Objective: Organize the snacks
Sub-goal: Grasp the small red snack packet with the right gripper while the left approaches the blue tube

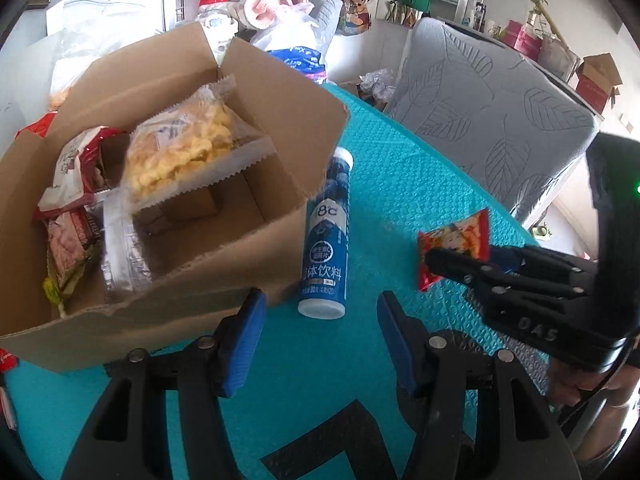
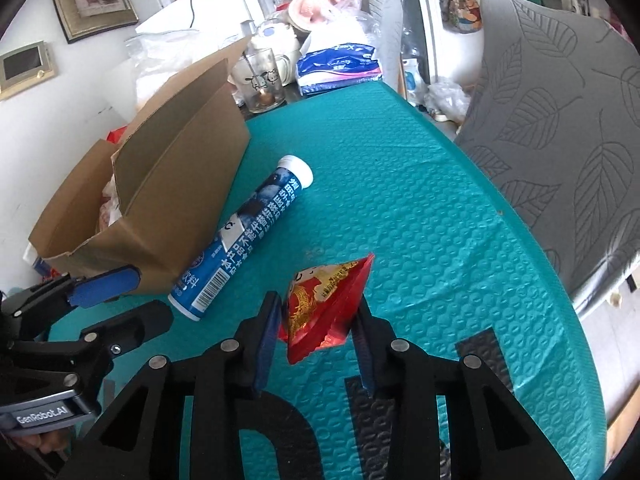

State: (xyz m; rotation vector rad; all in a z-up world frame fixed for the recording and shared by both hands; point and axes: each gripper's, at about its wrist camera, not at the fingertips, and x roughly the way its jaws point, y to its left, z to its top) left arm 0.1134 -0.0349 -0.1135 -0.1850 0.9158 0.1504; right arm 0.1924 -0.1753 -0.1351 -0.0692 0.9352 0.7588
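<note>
Right gripper [image 2: 318,320] is pointing steeply downward, its blue-padded jaws pressing closed on a red snack packet [image 2: 326,304]. Left gripper [image 1: 320,340] is tilting downward likewise, jaws standing partly apart with nothing between the pads.

Tube [image 1: 326,236] lies on mat [image 2: 400,168] between box [image 1: 224,264] and packet [image 2: 324,304].

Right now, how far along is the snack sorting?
Done: several snack packets already sit in the cardboard box. In hand: the right tool is shut on the red snack packet. Left: the blue tube lying beside the box; the left tool is open and empty.
</note>
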